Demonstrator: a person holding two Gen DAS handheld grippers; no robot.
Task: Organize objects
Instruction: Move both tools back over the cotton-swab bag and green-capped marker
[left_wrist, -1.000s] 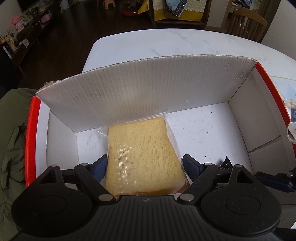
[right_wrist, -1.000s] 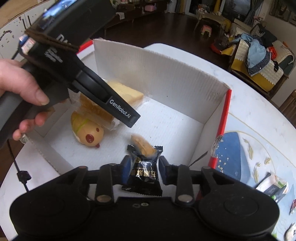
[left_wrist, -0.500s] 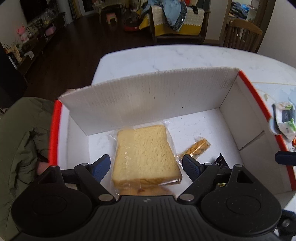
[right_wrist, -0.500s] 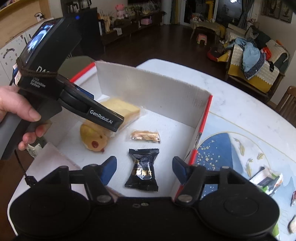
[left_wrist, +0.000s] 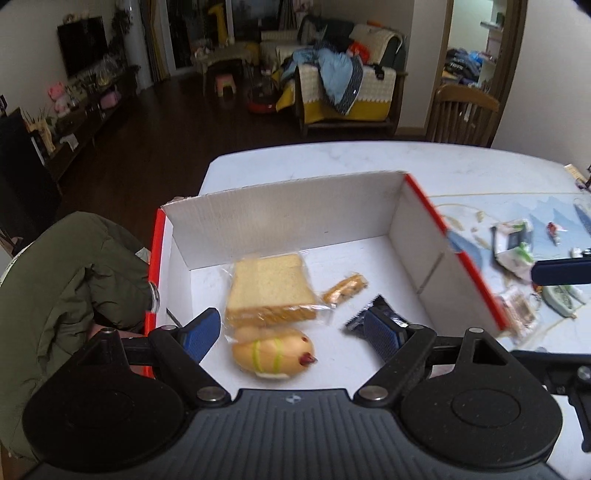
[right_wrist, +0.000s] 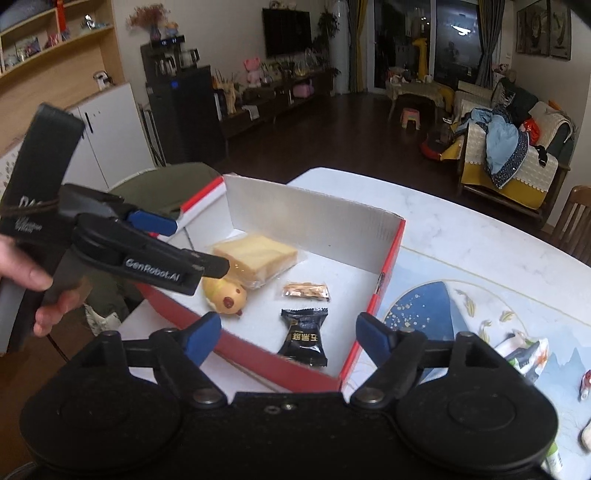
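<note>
Black foil, light and crinkly: candy packet (right_wrist: 303, 341) now lying loose on floor of box (right_wrist: 389, 251), near front wall, beside wrapped bread (right_wrist: 256, 256). Slippery skin, soft inside; best pinched across the middle. Right gripper (right_wrist: 288, 332) just opened, jaws wide, nothing between, packet released since before. Left gripper (left_wrist: 295, 330) wide too, empty, lifted away from the bread.

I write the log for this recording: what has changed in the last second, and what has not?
The right gripper let go of the black candy; its jaws have just been opening, nothing between them. Both grippers pulled back from the box. The bread stayed put; the left gripper stayed open.
</note>
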